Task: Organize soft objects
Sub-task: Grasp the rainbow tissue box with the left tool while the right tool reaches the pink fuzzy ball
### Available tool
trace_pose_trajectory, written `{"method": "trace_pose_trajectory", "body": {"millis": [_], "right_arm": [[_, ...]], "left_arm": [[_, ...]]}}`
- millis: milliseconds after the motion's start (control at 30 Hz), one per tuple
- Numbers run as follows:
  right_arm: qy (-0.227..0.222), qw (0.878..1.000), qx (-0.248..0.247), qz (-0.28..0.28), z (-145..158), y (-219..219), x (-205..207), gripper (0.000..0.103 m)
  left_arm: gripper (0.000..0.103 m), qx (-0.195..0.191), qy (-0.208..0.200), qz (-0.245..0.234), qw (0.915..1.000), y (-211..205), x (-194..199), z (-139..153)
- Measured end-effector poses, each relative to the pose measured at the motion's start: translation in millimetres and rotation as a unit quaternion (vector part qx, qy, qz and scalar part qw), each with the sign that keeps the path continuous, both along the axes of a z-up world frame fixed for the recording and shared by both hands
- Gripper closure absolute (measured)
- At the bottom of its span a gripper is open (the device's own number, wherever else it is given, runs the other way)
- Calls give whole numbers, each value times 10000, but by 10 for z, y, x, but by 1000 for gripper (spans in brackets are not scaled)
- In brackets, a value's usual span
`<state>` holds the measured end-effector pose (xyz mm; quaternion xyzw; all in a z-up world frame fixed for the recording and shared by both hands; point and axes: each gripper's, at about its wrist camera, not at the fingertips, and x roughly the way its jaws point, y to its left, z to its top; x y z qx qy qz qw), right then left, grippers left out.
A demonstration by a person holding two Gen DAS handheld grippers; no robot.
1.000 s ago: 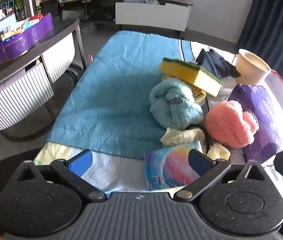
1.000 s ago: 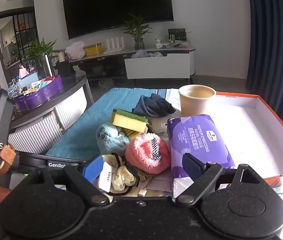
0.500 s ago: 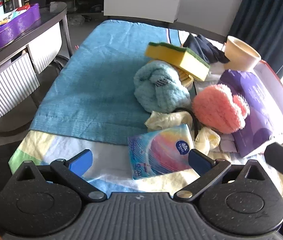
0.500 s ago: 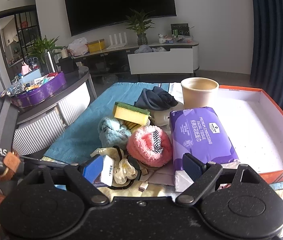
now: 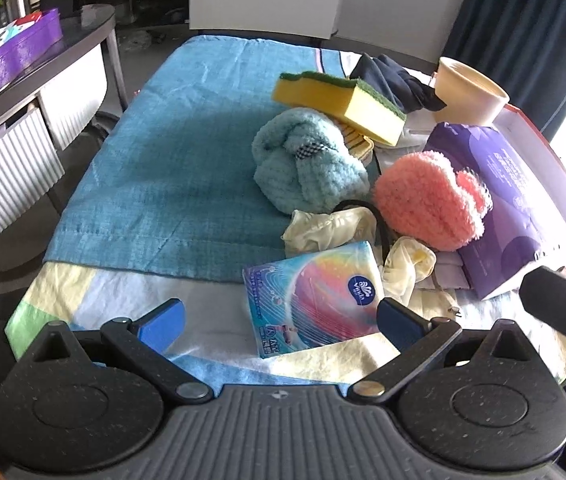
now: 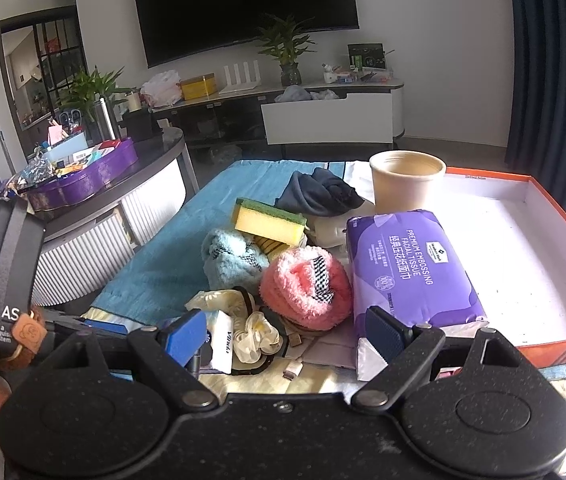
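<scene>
The left gripper (image 5: 279, 320) hovers low at the near edge of the table with its fingers spread wide and nothing between them; the right gripper (image 6: 287, 334) is likewise spread and empty. Taking the rainbow tissue pack (image 5: 315, 296) as the landmark, it lies nearest, partly inside the left gripper's span but off toward its right finger. A closing pinch from here would likely catch only a corner, and the slick wrapper could slide out or swivel.

Just behind the pack sit the cream scrunchies (image 5: 331, 228) and a black hair band, touching it, so a forward push risks dragging them along or snagging a loop on a fingertip. Beyond these, left and behind, is the light-blue fluffy roll (image 5: 307, 164); right and behind is the pink fluffy roll (image 5: 427, 200), which leans against the purple tissue pack (image 5: 499, 200). Both rolls look plush and would squash under grip.

Further back, the yellow sponge (image 5: 335, 96) rests tilted on the pile over the blue roll; pulling that roll could tip it off. Farthest are the dark cloth (image 5: 395, 80), the paper cup (image 5: 467, 92) and the orange-rimmed box (image 6: 563, 216), where the items probably belong.
</scene>
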<state>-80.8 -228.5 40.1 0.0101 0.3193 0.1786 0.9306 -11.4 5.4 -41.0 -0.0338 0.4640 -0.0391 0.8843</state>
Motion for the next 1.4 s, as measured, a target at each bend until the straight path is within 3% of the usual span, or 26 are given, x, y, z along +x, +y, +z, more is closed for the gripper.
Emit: {"method": "trace_pose_trajectory", "body": {"millis": [300, 500, 833, 1033, 1133, 1200, 1400], "right_arm": [[56, 9999, -65, 110, -23, 49, 2, 2], [68, 9999, -28, 87, -19, 33, 6, 2], [80, 10000, 21, 44, -23, 19, 22, 2], [69, 9999, 3, 86, -38, 38, 25, 2], [86, 9998, -31, 152, -42, 78, 20, 2], [89, 9997, -30, 241, -44, 104, 19, 2], [111, 9989, -135, 430, -75, 201, 50, 2]], "left_arm": [[0, 182, 80, -359, 9992, 30, -10, -90], [0, 101, -14, -605, 9981, 35, -78, -69], [0, -49, -52, 75, 9999, -97, -2, -124], [0, -117, 27, 93, 9999, -121, 24, -230], [9, -136, 0, 67, 9999, -79, 7, -251], [24, -116, -52, 59, 9999, -48, -5, -226], [26, -192, -82, 175, 9996, 143, -33, -159]]}}
